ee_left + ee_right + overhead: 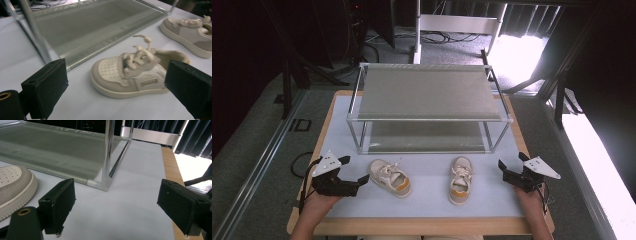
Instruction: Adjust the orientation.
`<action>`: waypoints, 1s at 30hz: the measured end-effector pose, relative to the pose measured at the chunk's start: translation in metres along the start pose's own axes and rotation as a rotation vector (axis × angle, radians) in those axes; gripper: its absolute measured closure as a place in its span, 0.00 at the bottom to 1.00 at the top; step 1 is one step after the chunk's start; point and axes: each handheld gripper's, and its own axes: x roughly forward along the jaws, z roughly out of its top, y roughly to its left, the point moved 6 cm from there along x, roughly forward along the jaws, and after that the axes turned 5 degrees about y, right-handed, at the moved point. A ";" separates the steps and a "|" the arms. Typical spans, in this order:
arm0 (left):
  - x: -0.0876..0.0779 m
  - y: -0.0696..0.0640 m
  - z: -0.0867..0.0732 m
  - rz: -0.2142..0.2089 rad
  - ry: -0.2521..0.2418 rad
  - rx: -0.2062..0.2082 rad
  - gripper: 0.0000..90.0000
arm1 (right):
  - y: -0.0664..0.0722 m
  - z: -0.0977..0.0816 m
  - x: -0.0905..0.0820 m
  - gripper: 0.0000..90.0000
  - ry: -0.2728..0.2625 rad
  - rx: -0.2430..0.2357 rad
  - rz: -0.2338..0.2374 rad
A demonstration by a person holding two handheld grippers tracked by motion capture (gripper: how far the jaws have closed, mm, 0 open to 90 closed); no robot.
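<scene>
With both grippers, left (354,172) and right (512,167), spread wide and holding nothing, the left shoe (390,178) at lower centre could easily skid away if those jaws clip its toe.

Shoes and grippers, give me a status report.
Left gripper open beside left shoe. Right gripper open, clear of right shoe. Rack behind.

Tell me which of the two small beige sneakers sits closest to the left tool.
The left beige sneaker, angled, toe toward the open left tool; the other sneaker lies farther right.
</scene>
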 end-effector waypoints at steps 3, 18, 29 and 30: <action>0.003 -0.006 0.004 -0.017 0.045 0.040 0.05 | 0.000 0.000 0.000 0.16 0.000 0.000 0.001; 0.018 -0.045 0.023 -0.177 0.247 0.189 0.07 | 0.000 0.000 0.000 0.16 -0.002 0.002 0.003; 0.033 -0.075 0.037 -0.280 0.354 0.271 0.17 | -0.001 0.000 0.000 0.16 -0.003 0.010 0.003; 0.035 -0.077 0.038 -0.283 0.366 0.273 0.17 | -0.001 0.000 0.000 0.16 -0.002 0.010 0.003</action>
